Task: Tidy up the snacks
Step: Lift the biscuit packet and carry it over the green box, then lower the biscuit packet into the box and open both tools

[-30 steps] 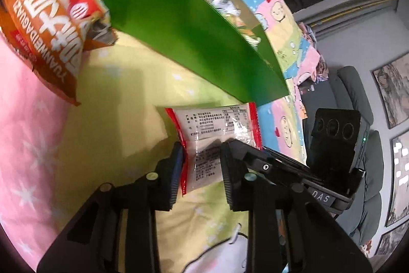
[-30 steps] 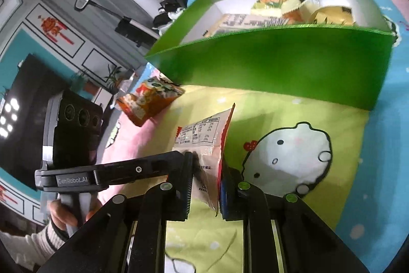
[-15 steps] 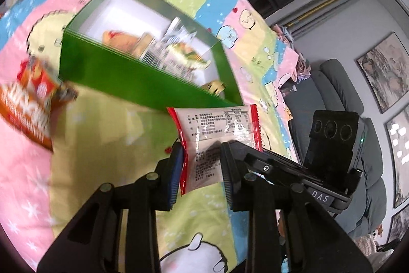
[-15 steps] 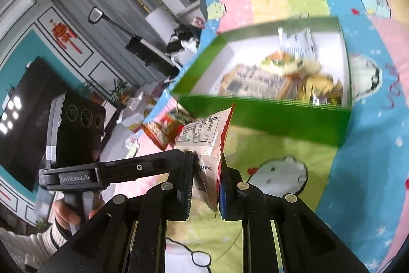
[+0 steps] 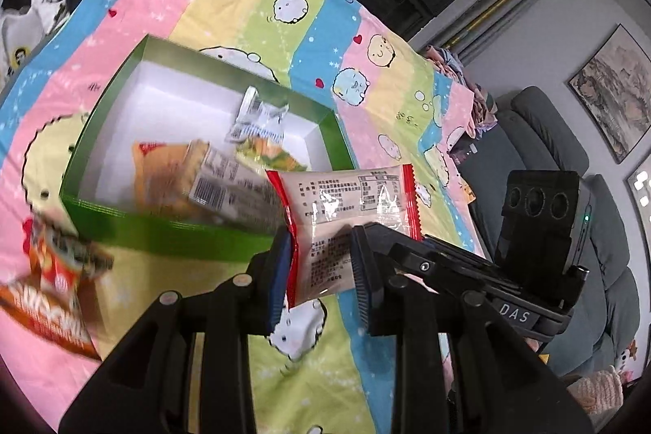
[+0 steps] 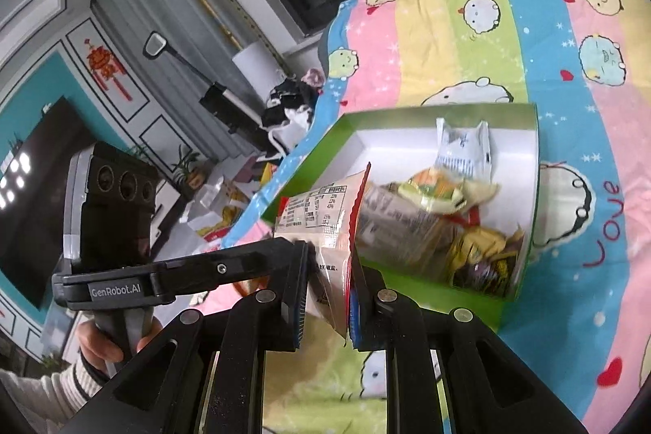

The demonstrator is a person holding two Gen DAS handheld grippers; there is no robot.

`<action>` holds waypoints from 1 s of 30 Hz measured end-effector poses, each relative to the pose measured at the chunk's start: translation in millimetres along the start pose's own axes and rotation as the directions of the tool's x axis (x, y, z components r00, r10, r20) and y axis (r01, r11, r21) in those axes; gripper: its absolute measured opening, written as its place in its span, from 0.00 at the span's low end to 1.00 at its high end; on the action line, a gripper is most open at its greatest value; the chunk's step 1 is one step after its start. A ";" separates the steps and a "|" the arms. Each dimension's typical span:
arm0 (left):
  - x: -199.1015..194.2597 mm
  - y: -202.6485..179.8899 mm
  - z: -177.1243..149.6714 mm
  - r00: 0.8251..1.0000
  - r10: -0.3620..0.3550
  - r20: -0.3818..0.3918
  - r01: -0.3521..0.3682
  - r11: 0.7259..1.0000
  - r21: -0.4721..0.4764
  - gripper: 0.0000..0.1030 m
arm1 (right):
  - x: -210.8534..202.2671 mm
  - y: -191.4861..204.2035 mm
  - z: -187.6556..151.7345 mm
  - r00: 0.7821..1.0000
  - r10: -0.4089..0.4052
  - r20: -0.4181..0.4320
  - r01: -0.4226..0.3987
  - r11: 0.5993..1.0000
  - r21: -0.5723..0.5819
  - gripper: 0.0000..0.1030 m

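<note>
A white snack packet with red crimped ends [image 5: 346, 206] is held in the air by both grippers at once. My left gripper [image 5: 321, 263] is shut on its lower part. My right gripper [image 6: 329, 291] is shut on the same packet [image 6: 321, 218], seen edge-on. Beyond and below it stands an open green box [image 5: 162, 234] with a white inside, holding several snack packets; it also shows in the right wrist view [image 6: 525, 230]. An orange chip bag [image 5: 49, 291] lies on the blanket left of the box.
A pastel striped cartoon blanket [image 5: 260, 3] covers the surface. A grey armchair [image 5: 569, 165] stands to the right. A dark TV [image 6: 36, 165] and floor clutter [image 6: 228, 198] sit off the blanket's left edge.
Both grippers have risen with the packet between them. The green box has dropped lower in view, its inside and contents now showing from above.
</note>
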State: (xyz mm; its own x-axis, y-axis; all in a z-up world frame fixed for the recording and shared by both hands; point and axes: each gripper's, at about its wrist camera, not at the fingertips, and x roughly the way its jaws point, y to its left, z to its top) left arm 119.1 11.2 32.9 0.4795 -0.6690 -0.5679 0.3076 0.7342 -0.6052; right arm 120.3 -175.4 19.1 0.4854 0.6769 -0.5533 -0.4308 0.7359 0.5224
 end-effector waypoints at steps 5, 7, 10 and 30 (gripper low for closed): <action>8.1 2.0 17.1 1.000 0.003 -0.002 -0.003 1.000 0.018 0.25 | 4.8 -9.2 14.1 1.000 0.003 0.013 -0.003 1.000 0.007 0.18; 11.3 2.6 23.1 1.000 0.005 0.000 -0.005 1.000 0.028 0.25 | 7.6 -13.8 19.4 1.000 0.005 0.019 -0.006 1.000 0.017 0.18; 17.7 6.7 32.5 1.000 -0.002 -0.002 0.002 1.000 0.026 0.25 | 11.8 -20.1 27.0 1.000 0.004 0.027 -0.004 1.000 0.027 0.18; 72.0 44.6 46.1 0.992 0.098 -0.080 -0.099 0.995 -0.015 0.29 | 59.8 -56.2 38.8 0.995 -0.088 -0.053 0.092 0.993 0.080 0.18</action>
State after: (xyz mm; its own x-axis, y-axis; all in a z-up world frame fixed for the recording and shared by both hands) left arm 205.2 1.0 -9.2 0.4396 -0.6010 -0.6674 0.2460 0.7953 -0.5541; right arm 203.1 -176.8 -18.1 0.4799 0.6097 -0.6308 -0.3225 0.7913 0.5194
